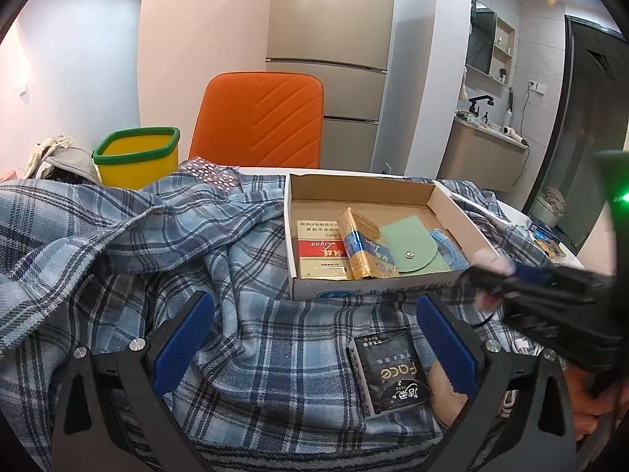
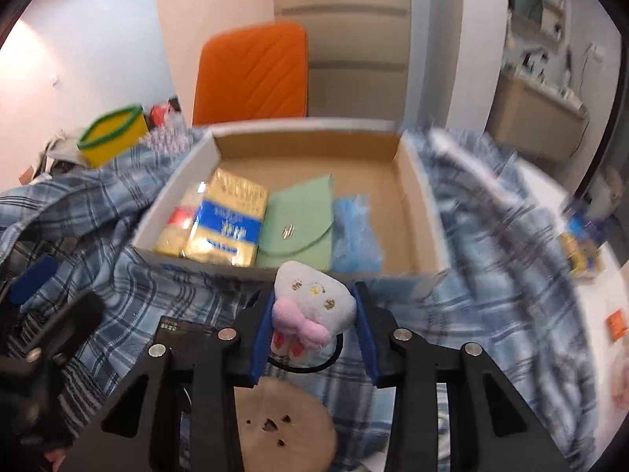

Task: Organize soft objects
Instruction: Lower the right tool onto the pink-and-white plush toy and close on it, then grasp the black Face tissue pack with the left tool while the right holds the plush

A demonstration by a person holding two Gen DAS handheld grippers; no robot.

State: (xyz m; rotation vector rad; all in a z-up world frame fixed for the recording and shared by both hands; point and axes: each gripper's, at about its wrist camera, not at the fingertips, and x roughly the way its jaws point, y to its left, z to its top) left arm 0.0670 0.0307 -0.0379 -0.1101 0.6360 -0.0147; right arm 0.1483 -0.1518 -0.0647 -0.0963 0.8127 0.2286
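Observation:
My right gripper [image 2: 314,295] is shut on a small white plush toy [image 2: 310,299] with a pink bow; a black elastic loop [image 2: 310,367] hangs from it. It hovers just before the near wall of an open cardboard box [image 2: 306,145]. In the left wrist view the same gripper [image 1: 530,287] and toy [image 1: 491,263] sit at the near right corner of the box [image 1: 354,181]. The box holds gold cartons [image 1: 361,251], a green pouch [image 1: 409,244] and a blue item [image 1: 448,247]. My left gripper [image 1: 314,303] stands open over the plaid cloth [image 1: 118,236], holding nothing.
A black tissue packet [image 1: 389,373] lies on the cloth by the left gripper's right finger. A tan round object [image 2: 283,424] lies under the right gripper. A yellow bin with a green rim [image 1: 137,157] and an orange chair [image 1: 259,122] stand beyond the table.

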